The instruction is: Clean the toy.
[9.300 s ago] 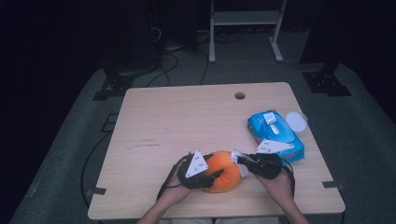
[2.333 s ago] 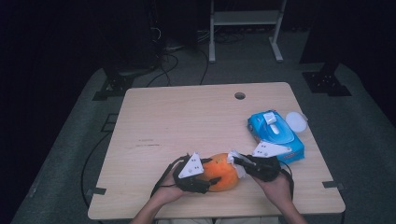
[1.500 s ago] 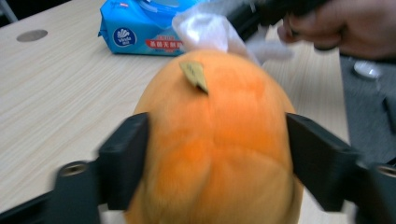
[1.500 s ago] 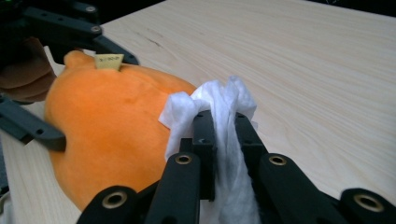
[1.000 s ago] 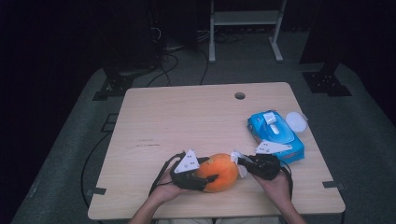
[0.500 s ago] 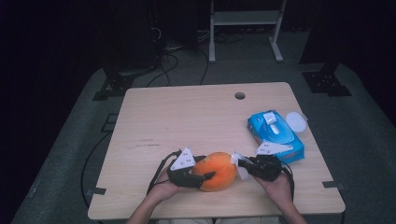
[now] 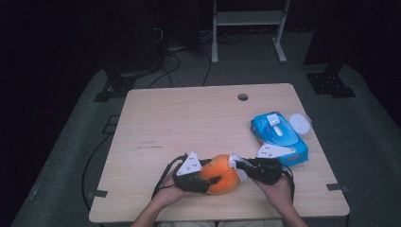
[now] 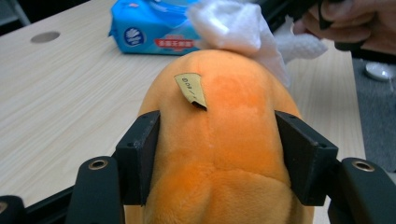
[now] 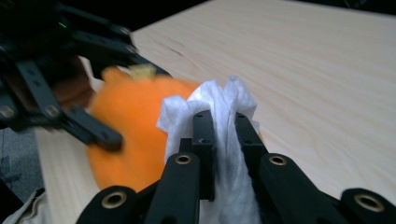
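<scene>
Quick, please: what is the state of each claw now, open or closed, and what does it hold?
Left claw: closed on the orange plush toy, pads pressing its sides.
Right claw: closed on a white wipe, held against the toy.

A recording room or lab studio was shown rather than a home. A single pale wooden table with a round cable hole (image 7: 242,97) was set on grey carpet (image 7: 364,127) in an otherwise darkened space. Black stand feet bolted on flat plates (image 7: 330,85) were placed at either far corner, loose black cables (image 7: 172,66) were trailed across the floor, and a white metal frame with a shelf (image 7: 248,19) was seen behind. No household furnishings were arranged around the table.
</scene>
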`<act>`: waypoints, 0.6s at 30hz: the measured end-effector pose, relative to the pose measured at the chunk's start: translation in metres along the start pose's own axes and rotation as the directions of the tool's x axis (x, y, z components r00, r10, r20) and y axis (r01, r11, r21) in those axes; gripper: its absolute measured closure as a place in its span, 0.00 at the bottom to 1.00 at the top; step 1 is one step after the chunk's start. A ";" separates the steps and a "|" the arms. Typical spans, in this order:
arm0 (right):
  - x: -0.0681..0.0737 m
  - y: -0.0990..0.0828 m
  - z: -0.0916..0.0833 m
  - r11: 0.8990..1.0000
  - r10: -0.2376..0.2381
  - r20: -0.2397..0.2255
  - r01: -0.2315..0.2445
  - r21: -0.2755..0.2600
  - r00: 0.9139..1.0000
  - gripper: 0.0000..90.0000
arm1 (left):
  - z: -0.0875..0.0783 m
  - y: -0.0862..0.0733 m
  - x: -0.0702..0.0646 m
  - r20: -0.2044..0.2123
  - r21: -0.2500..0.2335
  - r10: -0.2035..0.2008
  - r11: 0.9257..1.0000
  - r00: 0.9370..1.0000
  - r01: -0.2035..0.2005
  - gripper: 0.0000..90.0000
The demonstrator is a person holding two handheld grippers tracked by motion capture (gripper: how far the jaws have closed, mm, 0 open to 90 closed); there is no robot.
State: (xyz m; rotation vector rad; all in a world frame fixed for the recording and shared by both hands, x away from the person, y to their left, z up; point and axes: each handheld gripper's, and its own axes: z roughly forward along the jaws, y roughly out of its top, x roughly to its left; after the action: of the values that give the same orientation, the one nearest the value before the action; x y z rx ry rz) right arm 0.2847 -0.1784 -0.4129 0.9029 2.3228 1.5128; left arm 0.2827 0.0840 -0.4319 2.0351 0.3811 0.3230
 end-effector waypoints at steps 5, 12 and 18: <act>-0.010 -0.006 0.001 0.999 0.037 0.002 -0.037 0.006 0.999 0.91 | 0.002 0.002 -0.006 0.004 0.004 0.031 1.000 1.000 -0.031 0.40; -0.018 -0.009 -0.001 0.998 0.060 0.030 -0.061 0.010 0.998 0.91 | 0.003 0.002 -0.014 0.026 0.004 0.093 0.996 0.995 -0.093 0.40; -0.017 -0.010 0.002 0.998 0.069 0.002 -0.069 0.014 0.998 0.90 | 0.004 0.003 -0.014 0.042 -0.006 0.085 0.996 0.995 -0.085 0.36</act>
State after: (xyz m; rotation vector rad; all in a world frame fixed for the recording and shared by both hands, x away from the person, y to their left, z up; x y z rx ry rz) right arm 0.2955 -0.1903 -0.4254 0.9970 2.3262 1.5237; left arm 0.2713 0.0739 -0.4322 2.0546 0.2675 0.3320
